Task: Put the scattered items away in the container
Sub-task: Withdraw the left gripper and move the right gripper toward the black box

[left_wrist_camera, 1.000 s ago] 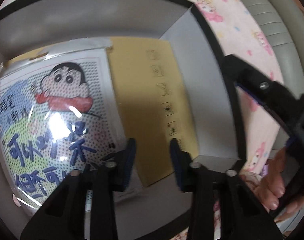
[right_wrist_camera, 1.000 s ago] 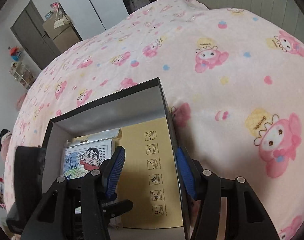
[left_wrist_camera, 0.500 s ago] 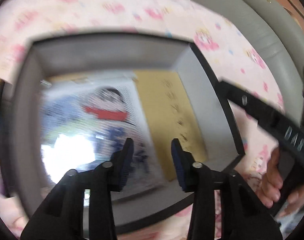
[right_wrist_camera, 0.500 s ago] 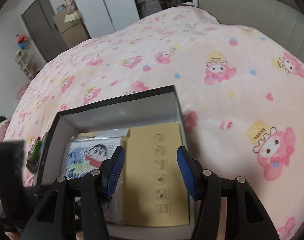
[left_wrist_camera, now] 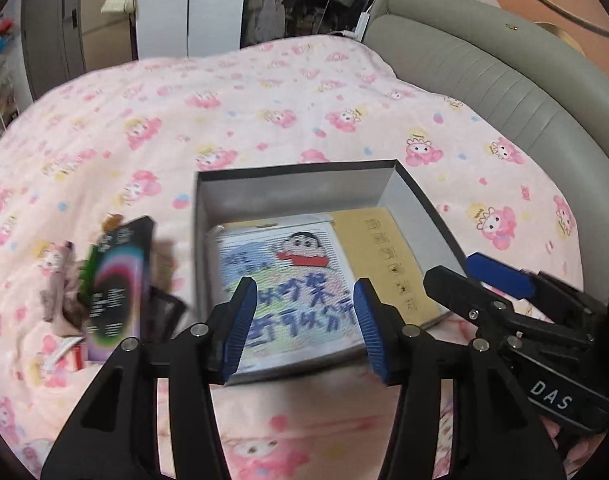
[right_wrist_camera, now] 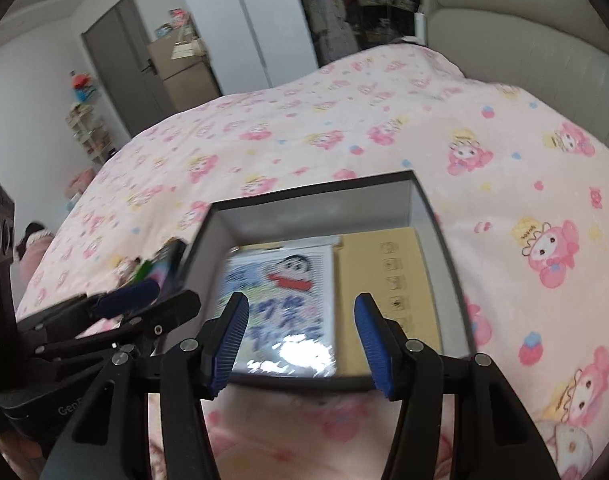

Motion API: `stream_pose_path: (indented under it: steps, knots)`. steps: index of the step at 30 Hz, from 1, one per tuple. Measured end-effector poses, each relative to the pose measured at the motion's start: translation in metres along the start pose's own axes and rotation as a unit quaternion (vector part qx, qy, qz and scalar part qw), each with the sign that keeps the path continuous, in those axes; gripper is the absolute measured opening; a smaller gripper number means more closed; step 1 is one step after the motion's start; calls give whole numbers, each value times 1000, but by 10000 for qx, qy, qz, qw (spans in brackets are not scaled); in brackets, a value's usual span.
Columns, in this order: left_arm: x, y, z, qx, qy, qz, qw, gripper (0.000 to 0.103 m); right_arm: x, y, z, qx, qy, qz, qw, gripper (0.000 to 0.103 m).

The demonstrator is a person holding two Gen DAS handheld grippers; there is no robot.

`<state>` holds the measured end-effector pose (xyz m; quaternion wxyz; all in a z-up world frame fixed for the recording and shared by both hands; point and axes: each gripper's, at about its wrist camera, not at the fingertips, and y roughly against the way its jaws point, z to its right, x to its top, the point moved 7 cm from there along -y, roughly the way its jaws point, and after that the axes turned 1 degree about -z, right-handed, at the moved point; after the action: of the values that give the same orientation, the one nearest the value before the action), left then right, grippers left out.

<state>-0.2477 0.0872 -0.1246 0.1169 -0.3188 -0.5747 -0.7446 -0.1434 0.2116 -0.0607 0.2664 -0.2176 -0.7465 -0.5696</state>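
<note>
The container (left_wrist_camera: pixel 304 196) is an open rectangular box with a black outer rim and pale grey inner walls, sitting on a pink cartoon-print blanket (left_wrist_camera: pixel 264 100) straight ahead of both tongs. Inside it, lying flat, are a glossy cartoon picture pack (left_wrist_camera: pixel 292 280) showing a black-haired boy in a red scarf with blue handwritten characters, and beside it on the right a plain tan envelope (left_wrist_camera: pixel 384 256) printed with a column of small square symbols; the two touch or slightly overlap along their long edges. Just outside the box's left wall, ahead and left of the left gripper (left_wrist_camera: pixel 304 328), a dark booklet (left_wrist_camera: pixel 116 288) with a rainbow ring design stands tilted among a small heap of blurred odds and ends (left_wrist_camera: pixel 60 280) too smeared to identify. The left gripper's blue-padded jaws are spread wide with nothing between them, poised above the near edge of the box without touching it. The right gripper (right_wrist_camera: pixel 300 340) is likewise gaping wide and empty, hovering over the box's near rim with the picture pack's shiny glare framed between its pads. Each tool shows at the edge of the other's view, side by side and close together.
</note>
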Motion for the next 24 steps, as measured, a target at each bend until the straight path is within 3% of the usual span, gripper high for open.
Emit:
stream_pose_path:
  steps: [1, 3, 7, 13, 16, 23, 24]
  knots:
    - [-29, 0, 19, 28, -14, 37, 10000, 52, -1, 4, -7, 5, 78, 20, 10000, 52]
    - [-48, 28, 11, 35, 0, 132, 9999, 52, -3, 12, -23, 97, 202, 45, 9997, 52]
    - [-56, 67, -20, 178, 29, 232, 9996, 56, -8, 18, -56, 248, 505, -12, 9984, 52]
    - [-45, 82, -75, 242, 349, 335, 9985, 56, -14, 19, -103, 365, 882, -13, 9954, 52]
    - [-68, 102, -88, 457, 506, 388, 9969, 56, -19, 12, -128, 433, 1030, -46, 9937, 52]
    - [-115, 128, -87, 630, 998, 432, 9921, 56, -26, -5, -184, 698, 1326, -196, 9885, 51]
    - [-134, 141, -75, 608, 1084, 436, 9913, 56, -27, -6, -190, 683, 1380, -194, 9879, 52]
